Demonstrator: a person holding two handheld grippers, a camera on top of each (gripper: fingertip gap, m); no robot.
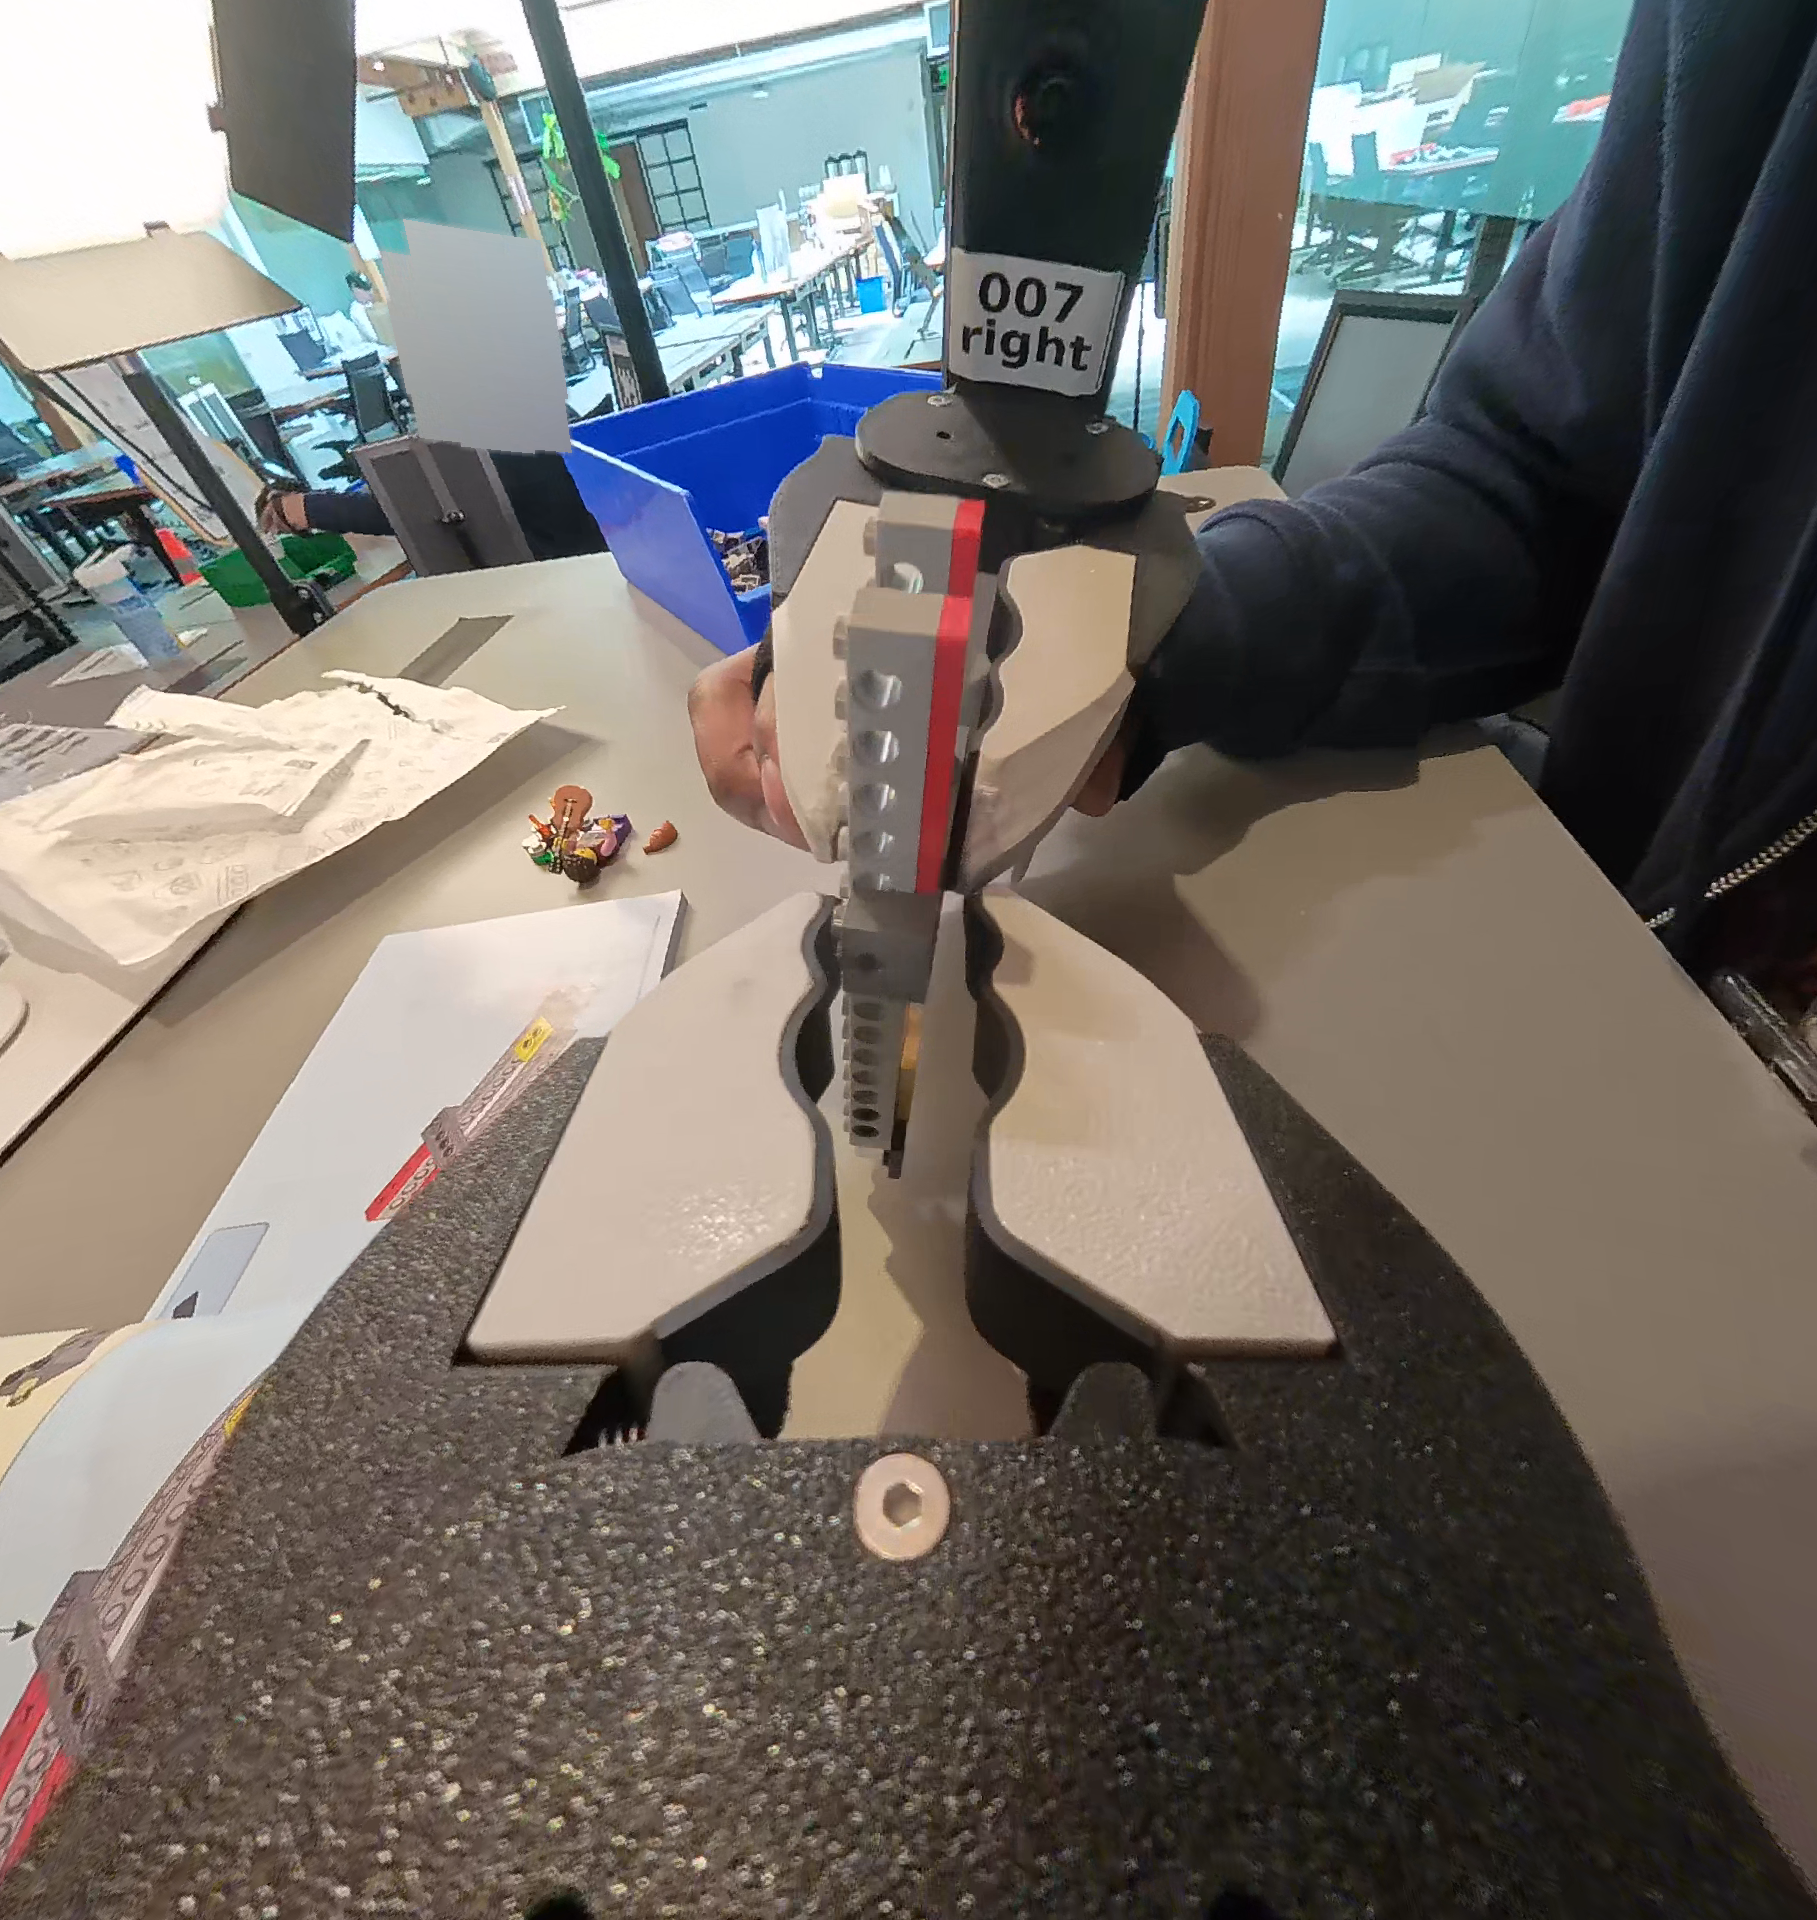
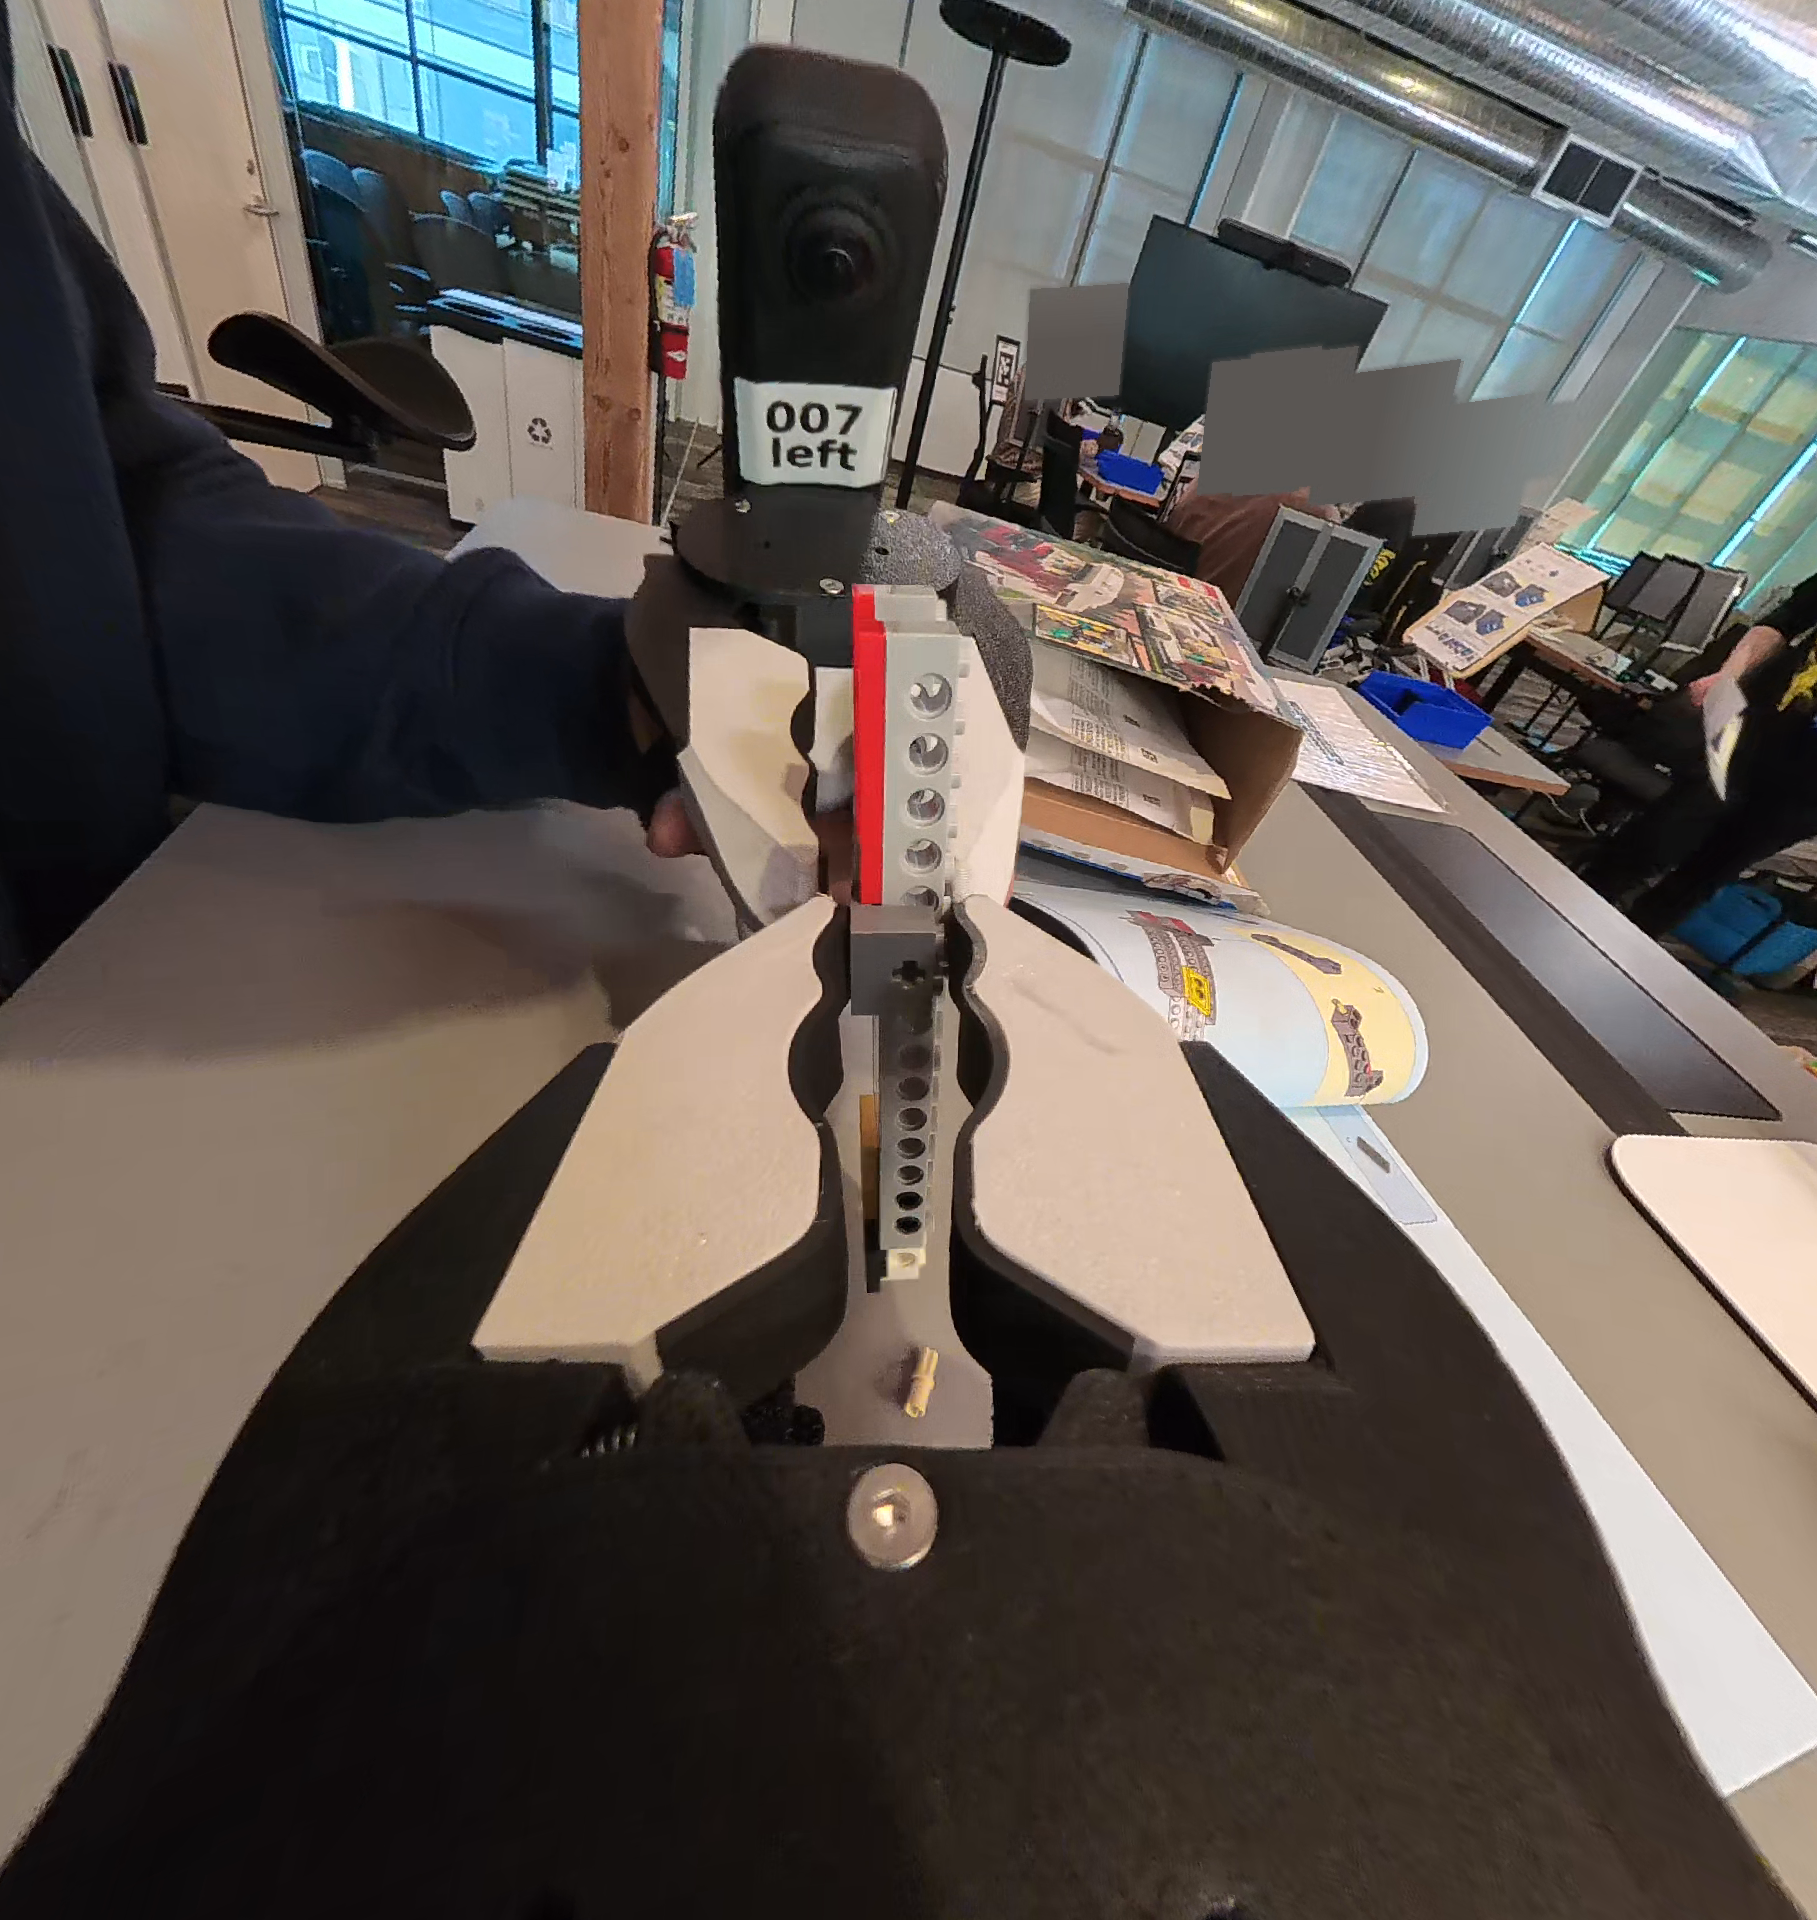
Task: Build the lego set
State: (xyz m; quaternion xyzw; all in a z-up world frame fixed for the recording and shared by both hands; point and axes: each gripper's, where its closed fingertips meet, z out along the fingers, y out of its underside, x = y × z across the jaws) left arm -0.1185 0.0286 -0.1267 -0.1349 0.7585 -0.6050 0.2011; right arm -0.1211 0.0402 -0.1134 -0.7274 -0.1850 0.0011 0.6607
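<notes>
Above a grey tabletop (image 1: 1299,935), one long toy-brick assembly of light grey holed beams with a red strip along one side and a dark grey block at mid-length (image 1: 888,945) is held upright on edge between two facing grippers. By the left gripper (image 1: 888,920) the assembly is enclosed loosely: a dark gap is seen between each pale fingertip (image 1: 779,935) and the bricks, so the jaws stand open about it. By the right gripper (image 2: 899,925) the dark grey block is clamped, both pale fingertips (image 2: 997,935) being pressed to its sides. Open table surface is seen on the person's side, out to a straight table edge; on the other side an open white instruction booklet (image 1: 447,997), a torn printed paper bag (image 1: 208,790) and a small heap of coloured toy pieces (image 1: 577,831) lie close by. A blue plastic bin (image 1: 675,488) holding small mixed pieces stands beyond, near the far edge. An opened cardboard box (image 2: 1174,769) with printed sheets in it rests just past the booklet. A small cream peg (image 2: 923,1377) lies on the table beneath the right gripper.
</notes>
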